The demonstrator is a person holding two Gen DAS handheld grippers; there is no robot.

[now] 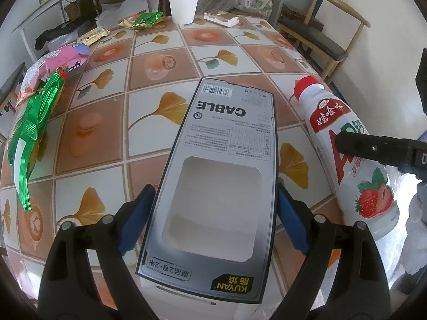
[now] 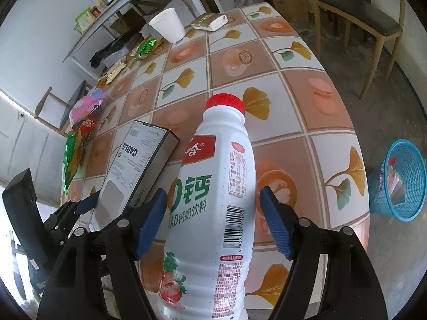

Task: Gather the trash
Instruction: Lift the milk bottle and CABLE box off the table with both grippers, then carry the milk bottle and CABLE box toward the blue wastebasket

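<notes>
Tiled in orange and white with ginkgo leaves, the table (image 1: 240, 40) filled both views, with snack wrappers (image 1: 34, 112) heaped along its left edge and a paper cup (image 1: 183, 6) and a small packet (image 1: 221, 18) at the far side. Near the middle, the left gripper (image 1: 213, 218) had its blue pads against both long sides of the grey cable box (image 1: 226, 160), clamped on it and tilting it up off the table. To its right, the right gripper (image 2: 212, 224) straddled the white drink bottle (image 2: 213, 200), but its pads stood clear on either side, so the jaws were apart with nothing gripped. Judging by that, the bottle still needed a squeeze across its broad middle, centred between the pads, before any lift; the smooth round body would likely slip from an off-centre pinch. Only the right wrist view showed the blue basket (image 2: 397, 181) on the floor at far right, already holding some scraps.
</notes>
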